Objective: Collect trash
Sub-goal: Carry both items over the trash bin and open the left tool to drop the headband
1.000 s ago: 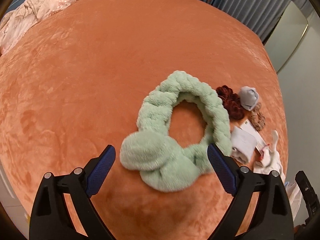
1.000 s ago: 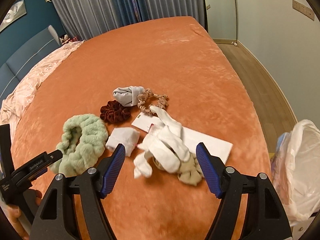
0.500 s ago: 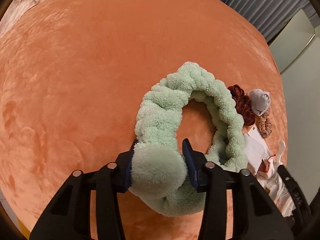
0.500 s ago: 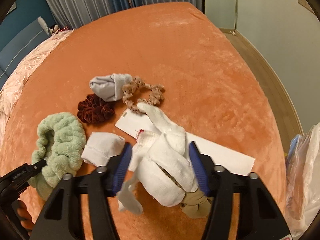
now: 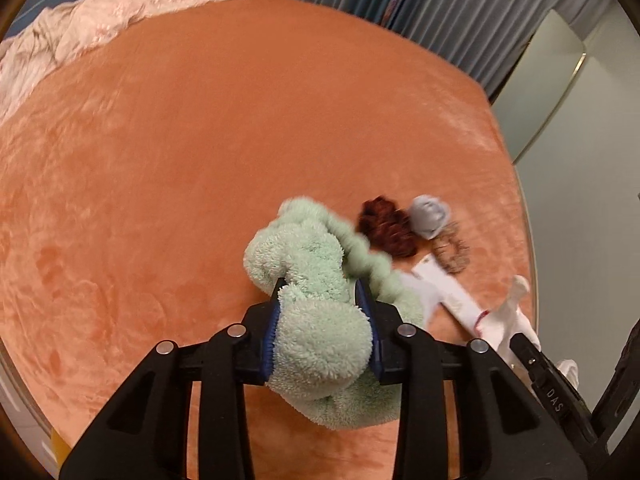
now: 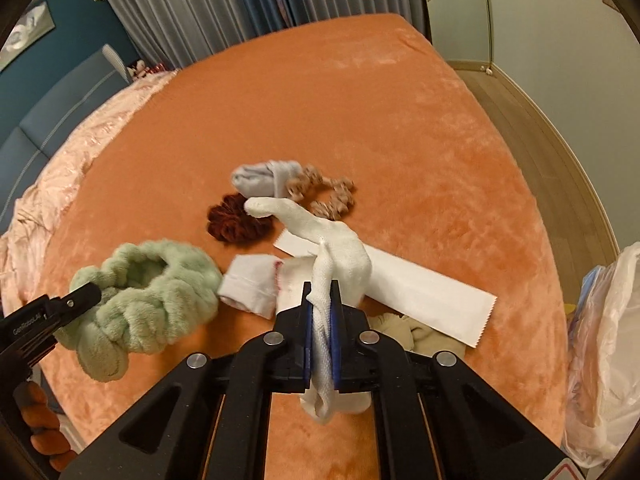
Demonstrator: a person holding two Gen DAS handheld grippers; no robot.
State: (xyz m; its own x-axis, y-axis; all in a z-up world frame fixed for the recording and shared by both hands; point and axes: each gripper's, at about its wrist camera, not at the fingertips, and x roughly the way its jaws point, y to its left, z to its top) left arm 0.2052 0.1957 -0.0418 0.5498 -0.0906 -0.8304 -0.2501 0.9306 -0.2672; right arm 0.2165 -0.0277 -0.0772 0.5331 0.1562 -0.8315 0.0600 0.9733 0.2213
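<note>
My left gripper (image 5: 322, 300) is shut on a fluffy mint-green headband (image 5: 308, 256) and holds it lifted off the orange bed; the headband also shows at the left of the right wrist view (image 6: 148, 280). My right gripper (image 6: 321, 292) is shut on a white cloth (image 6: 336, 244) that is raised above the bed. On the bed lie a dark red scrunchie (image 6: 232, 220), a grey sock ball (image 6: 260, 178), a beige scrunchie (image 6: 328, 196), a white paper wrapper (image 6: 424, 284), a folded white piece (image 6: 252, 284) and a beige cloth (image 6: 420, 336).
The orange bedspread (image 6: 360, 100) fills both views, with a pink quilt (image 5: 80, 28) at its far left. A white plastic bag (image 6: 604, 340) hangs open past the bed's right edge. Curtains (image 6: 208, 8) and wood floor (image 6: 532, 128) lie beyond.
Both grippers went from open to shut: the left on the green headband, the right on the white cloth. Both items have since risen off the bed.
</note>
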